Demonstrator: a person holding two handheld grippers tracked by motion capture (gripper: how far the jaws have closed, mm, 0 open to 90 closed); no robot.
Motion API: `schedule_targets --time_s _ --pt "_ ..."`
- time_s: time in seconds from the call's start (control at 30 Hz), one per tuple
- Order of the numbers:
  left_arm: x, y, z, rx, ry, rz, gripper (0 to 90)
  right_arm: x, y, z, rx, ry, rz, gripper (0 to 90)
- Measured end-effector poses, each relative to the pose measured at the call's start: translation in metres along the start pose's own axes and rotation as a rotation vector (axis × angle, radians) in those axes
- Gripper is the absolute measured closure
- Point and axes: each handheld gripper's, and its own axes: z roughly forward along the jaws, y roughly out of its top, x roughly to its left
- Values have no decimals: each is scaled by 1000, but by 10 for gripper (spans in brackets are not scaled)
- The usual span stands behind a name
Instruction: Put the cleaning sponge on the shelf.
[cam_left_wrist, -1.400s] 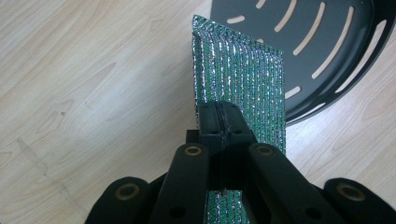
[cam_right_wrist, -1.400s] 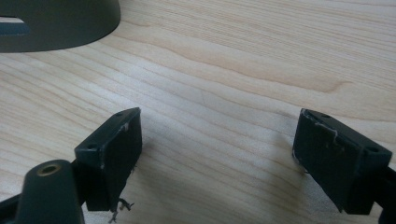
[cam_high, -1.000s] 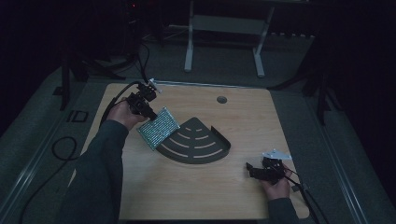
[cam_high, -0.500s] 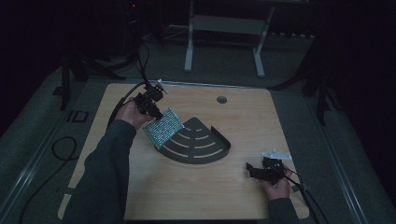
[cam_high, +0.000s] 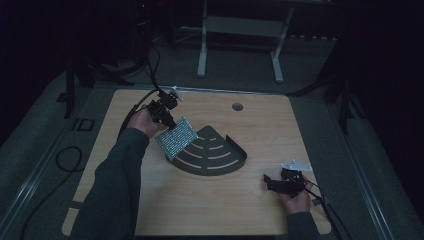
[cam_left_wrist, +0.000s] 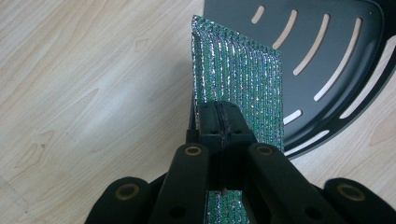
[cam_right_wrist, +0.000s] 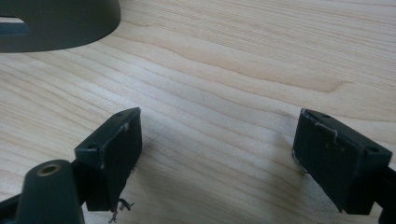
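A green glittery scouring pad (cam_high: 176, 137) hangs tilted over the left corner of a dark fan-shaped slotted rack (cam_high: 212, 152) at the table's middle. My left gripper (cam_high: 167, 120) is shut on the pad's upper edge. In the left gripper view the jaws pinch the pad (cam_left_wrist: 243, 79), with the rack (cam_left_wrist: 322, 60) beyond it to the right. My right gripper (cam_high: 269, 183) rests low at the table's front right, open, with bare wood between its fingers (cam_right_wrist: 112, 154). The rack's rounded wall (cam_right_wrist: 56, 23) shows at the top left of the right gripper view.
The wooden table (cam_high: 210, 210) has a round cable hole (cam_high: 237, 106) at the back. Cables trail off the left side onto the dark floor. A white metal frame (cam_high: 240, 30) stands behind the table.
My left gripper has carried the pad to the right and a little away from me, over the rack's left corner. The right gripper has stayed put.
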Motion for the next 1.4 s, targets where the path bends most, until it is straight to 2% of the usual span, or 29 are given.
schedule_targets --time_s 0.9,1.4 --pt "-6 11 19 1 5 23 900 0 0 0 0 0 -1 153" --pt "-11 17 36 14 28 38 899 0 0 0 0 0 -2 153"
